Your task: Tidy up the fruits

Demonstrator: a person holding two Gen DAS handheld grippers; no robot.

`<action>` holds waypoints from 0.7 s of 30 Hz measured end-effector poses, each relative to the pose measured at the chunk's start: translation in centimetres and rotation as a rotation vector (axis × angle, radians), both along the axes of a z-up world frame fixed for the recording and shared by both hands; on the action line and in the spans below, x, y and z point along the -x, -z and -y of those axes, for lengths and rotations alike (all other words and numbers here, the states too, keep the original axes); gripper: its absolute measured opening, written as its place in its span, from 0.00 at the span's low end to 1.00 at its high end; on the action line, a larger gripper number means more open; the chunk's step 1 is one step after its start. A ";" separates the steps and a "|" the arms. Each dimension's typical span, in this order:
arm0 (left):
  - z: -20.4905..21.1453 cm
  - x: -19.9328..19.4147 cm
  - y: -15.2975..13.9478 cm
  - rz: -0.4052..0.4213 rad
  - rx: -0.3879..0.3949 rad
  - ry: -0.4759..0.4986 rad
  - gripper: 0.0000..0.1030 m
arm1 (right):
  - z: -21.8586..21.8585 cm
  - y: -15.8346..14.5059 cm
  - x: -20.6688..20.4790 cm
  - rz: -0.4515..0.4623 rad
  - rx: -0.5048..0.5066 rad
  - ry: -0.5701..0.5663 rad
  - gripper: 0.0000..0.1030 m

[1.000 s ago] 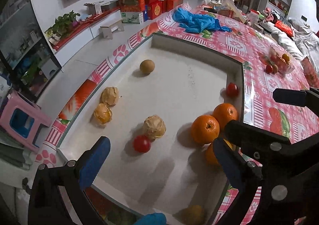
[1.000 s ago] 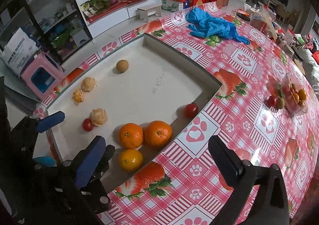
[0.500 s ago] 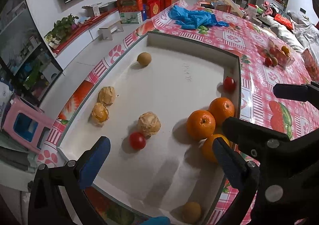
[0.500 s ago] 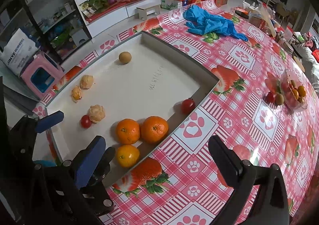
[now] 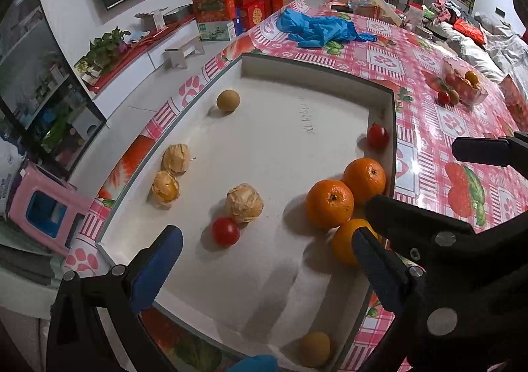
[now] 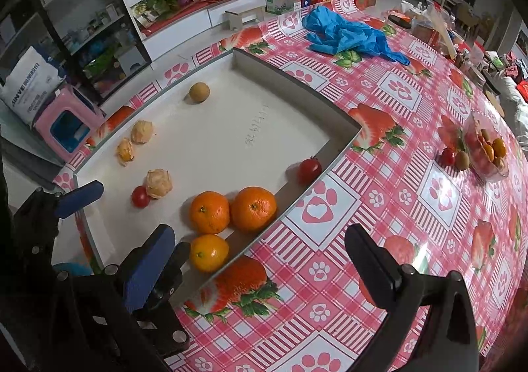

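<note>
A shallow white tray (image 5: 297, 127) (image 6: 231, 127) lies on the table. In it are three oranges (image 5: 329, 203) (image 6: 253, 209), three papery husked fruits (image 5: 244, 198) (image 6: 159, 183), two cherry tomatoes (image 5: 225, 230) (image 6: 309, 170) and two brown round fruits (image 5: 228, 100) (image 6: 199, 92). My left gripper (image 5: 264, 256) is open and empty over the tray's near end. My right gripper (image 6: 260, 259) is open and empty above the tray's near right edge, beside the smallest orange (image 6: 209, 253).
A pink strawberry-print tablecloth (image 6: 396, 207) covers the table. A clear container of small fruits (image 6: 485, 147) (image 5: 462, 84) stands at the right, with a tomato and a brown fruit beside it. Blue gloves (image 6: 346, 33) lie at the far side.
Both grippers have drawn back and risen slightly, so the tray and fruits sit a little farther away. The fruits have not moved. Both grippers stayed open.
</note>
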State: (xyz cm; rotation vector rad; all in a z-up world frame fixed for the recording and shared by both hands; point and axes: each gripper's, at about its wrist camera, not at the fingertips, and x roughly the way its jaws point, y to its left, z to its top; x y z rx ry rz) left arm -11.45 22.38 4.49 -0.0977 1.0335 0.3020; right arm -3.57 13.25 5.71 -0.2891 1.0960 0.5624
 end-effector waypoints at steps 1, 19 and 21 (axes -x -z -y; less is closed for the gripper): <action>0.0 0.0 0.0 0.000 0.002 0.001 1.00 | 0.0 0.0 0.0 0.000 0.001 0.001 1.00; 0.4 0.3 -0.1 -0.003 -0.005 0.011 1.00 | 0.3 0.2 0.4 0.008 0.012 0.003 1.00; 0.6 0.3 -0.1 -0.004 -0.008 0.012 1.00 | 0.3 0.2 0.4 0.008 0.012 0.002 1.00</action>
